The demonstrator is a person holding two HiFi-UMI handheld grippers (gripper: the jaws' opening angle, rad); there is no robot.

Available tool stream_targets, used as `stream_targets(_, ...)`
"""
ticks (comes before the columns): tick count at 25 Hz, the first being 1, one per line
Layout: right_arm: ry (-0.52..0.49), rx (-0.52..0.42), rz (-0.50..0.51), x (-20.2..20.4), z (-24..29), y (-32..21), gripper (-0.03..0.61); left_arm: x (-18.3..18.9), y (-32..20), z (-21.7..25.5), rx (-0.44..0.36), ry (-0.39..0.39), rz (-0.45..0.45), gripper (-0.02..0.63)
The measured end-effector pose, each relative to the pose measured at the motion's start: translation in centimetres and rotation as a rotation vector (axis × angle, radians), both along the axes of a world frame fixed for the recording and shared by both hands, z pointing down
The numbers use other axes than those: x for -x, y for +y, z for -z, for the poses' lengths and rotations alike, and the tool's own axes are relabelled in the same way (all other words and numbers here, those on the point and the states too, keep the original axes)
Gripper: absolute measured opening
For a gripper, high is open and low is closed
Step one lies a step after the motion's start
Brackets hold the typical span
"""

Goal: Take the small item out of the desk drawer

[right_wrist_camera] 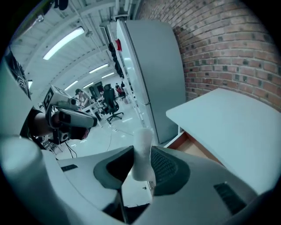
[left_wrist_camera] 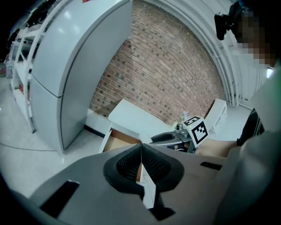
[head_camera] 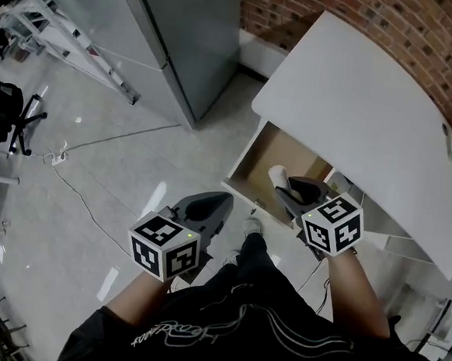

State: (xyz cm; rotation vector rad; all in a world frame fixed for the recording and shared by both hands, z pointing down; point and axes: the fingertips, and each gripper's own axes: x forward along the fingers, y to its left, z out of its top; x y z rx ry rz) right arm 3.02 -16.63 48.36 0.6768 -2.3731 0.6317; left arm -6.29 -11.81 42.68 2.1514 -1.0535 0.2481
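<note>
A small white cylinder-like item sticks up between the pads of my right gripper, which is shut on it. From the head camera the item shows at that gripper's tip, above the open drawer of the white desk. The drawer's brown bottom looks bare. My left gripper hangs over the floor left of the drawer, its pads pressed together with nothing between them. The left gripper view also catches the right gripper by the drawer.
A tall grey cabinet stands left of the desk, against a brick wall. Cables trail over the glossy floor. An office chair and metal racks are at the far left. My legs and a shoe are below.
</note>
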Motion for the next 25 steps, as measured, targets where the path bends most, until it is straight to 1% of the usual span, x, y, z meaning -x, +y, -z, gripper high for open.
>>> stream_targets(3, -0.077, -0.085, -0.048, -0.2, 4.9, 1.8, 0.133, -0.6, 1.6, 3.2, -0.034, 0.017, -0.038, 0.021)
stream_targets(5, -0.119, -0.125, -0.076, -0.6, 7.9, 3.2, 0.133, -0.9, 2.8, 5.5, -0.067, 0.029, -0.064, 0.021)
stream_targets(9, -0.176, -0.195, -0.101, -1.1, 13.6, 6.4, 0.133, -1.5, 4.8, 10.7, -0.152, 0.06, -0.111, 0.021)
stream_targets(12, -0.262, -0.227, -0.125, -1.4, 18.1, 8.6, 0.133, -2.5, 6.3, 14.4, -0.221, 0.078, -0.169, 0.021)
stream_targets(15, -0.334, -0.256, -0.126, -1.7, 22.3, 10.9, 0.133, -3.4, 7.6, 17.9, -0.281, 0.1, -0.214, 0.022)
stream_targets(18, -0.394, -0.284, -0.111, -2.1, 25.9, 12.8, 0.133, -3.9, 8.7, 20.8, -0.331, 0.13, -0.228, 0.021)
stream_targets(20, -0.434, -0.307, -0.106, -2.3, 27.7, 13.9, 0.133, -4.2, 9.5, 22.4, -0.364, 0.131, -0.237, 0.021)
stream_targets(25, -0.47, -0.355, -0.091, -3.3, 30.3, 16.5, 0.133, -5.3, 11.6, 25.4, -0.421, 0.122, -0.247, 0.021)
